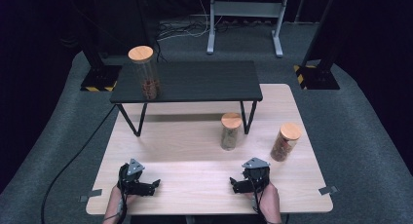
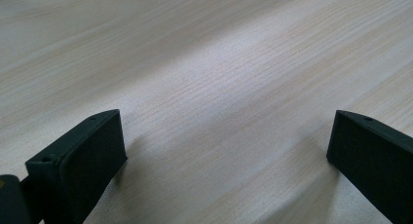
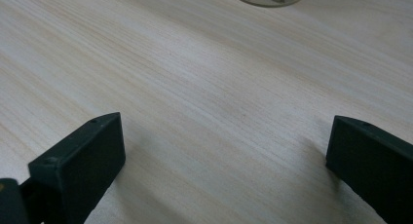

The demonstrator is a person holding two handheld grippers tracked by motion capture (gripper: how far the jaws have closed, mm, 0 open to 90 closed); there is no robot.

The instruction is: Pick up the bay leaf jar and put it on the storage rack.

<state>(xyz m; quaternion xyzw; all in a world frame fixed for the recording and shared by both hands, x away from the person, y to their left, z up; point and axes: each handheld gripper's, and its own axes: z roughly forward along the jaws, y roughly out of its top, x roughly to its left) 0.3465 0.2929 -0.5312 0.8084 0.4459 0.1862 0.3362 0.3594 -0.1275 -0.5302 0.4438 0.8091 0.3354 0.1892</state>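
Low over the wooden table (image 1: 195, 160), left tongs (image 1: 155, 184) wide apart, right tongs (image 1: 234, 183) wide apart, both holding nothing.

Overhead light falls bright on the pale wooden table (image 1: 195, 156), while the room beyond it sinks to near black. The black shelf (image 1: 187, 82) throws a soft shadow toward 6 o'clock. Both gripper views look soft, their jaws casting faint shadows.

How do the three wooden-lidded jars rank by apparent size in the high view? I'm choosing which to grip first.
1. Jar on the black shelf: looks tallest, though it stands higher, nearer the camera, so this is unsure.
2. and 3. Middle jar and right jar: look about alike; I cannot rank them.
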